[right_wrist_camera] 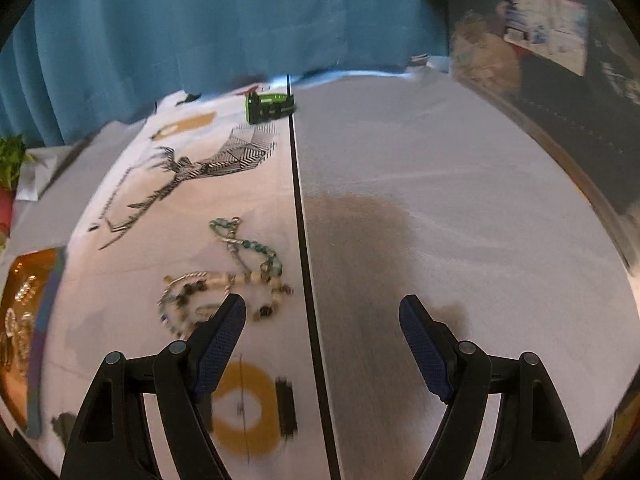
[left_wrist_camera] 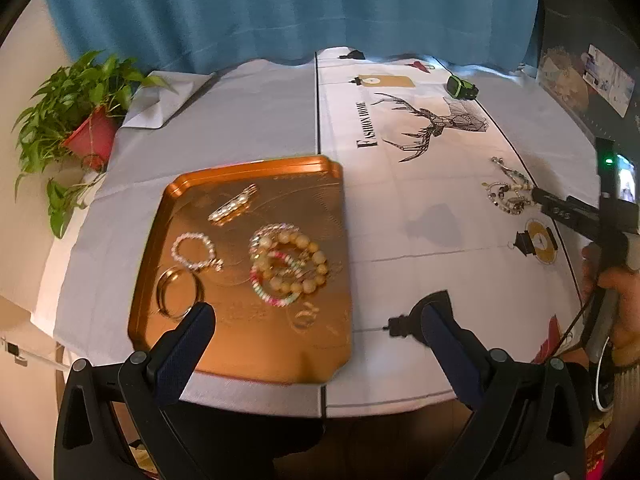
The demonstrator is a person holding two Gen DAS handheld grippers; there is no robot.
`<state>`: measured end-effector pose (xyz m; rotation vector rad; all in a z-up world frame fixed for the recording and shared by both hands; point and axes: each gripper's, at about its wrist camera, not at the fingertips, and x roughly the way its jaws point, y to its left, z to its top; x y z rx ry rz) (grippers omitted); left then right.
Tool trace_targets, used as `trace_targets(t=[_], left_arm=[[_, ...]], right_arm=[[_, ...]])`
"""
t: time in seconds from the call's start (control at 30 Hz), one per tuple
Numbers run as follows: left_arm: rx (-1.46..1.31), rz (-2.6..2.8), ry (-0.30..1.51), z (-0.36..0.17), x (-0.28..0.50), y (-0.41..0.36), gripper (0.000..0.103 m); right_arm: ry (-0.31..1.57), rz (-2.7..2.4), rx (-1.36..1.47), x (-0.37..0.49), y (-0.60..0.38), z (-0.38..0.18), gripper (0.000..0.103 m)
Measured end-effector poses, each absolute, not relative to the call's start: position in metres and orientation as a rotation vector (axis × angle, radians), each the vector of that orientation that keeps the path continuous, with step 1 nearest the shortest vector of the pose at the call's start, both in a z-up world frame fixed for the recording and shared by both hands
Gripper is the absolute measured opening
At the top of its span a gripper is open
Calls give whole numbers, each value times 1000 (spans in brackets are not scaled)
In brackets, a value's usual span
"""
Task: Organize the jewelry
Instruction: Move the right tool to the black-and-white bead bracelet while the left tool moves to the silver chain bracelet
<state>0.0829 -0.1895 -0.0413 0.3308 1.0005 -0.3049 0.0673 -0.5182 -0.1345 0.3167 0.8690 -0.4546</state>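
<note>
Right gripper [right_wrist_camera: 322, 314], jaws spread wide and empty, hovered low beside the tangled bead necklaces [right_wrist_camera: 224, 276] on the printed tablecloth [right_wrist_camera: 440, 200]. Left gripper [left_wrist_camera: 316, 320], likewise released, stood over the near edge of the copper tray [left_wrist_camera: 248, 344], which held the bracelets [left_wrist_camera: 288, 264]. Judged risk: knotted strands could snag, so a pinch might lift several or drop one short of the tray

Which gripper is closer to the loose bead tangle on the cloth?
Right. The right gripper hangs open just short of the bead tangle, one finger at its edge. The left gripper is open over the gold tray, well apart.
</note>
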Motion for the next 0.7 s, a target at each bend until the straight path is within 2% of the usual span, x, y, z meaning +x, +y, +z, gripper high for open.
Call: trace_targets(t=[0.17, 0.43, 0.5, 0.57, 0.7], left_arm=[[352, -330, 1000, -46, 89, -211, 102], [399, -471, 997, -57, 103, -283, 102], [420, -528, 988, -60, 106, -310, 102], [439, -583, 1000, -64, 110, -338, 102], [447, -698, 1037, -77, 122, -391, 102]], right_arm=[[914, -497, 243, 75, -528, -147, 81], [897, -567, 234, 19, -564, -146, 83], [876, -533, 223, 13, -567, -147, 80], [855, -503, 206, 9, -568, -147, 72], [843, -492, 234, 7, -575, -148, 72]])
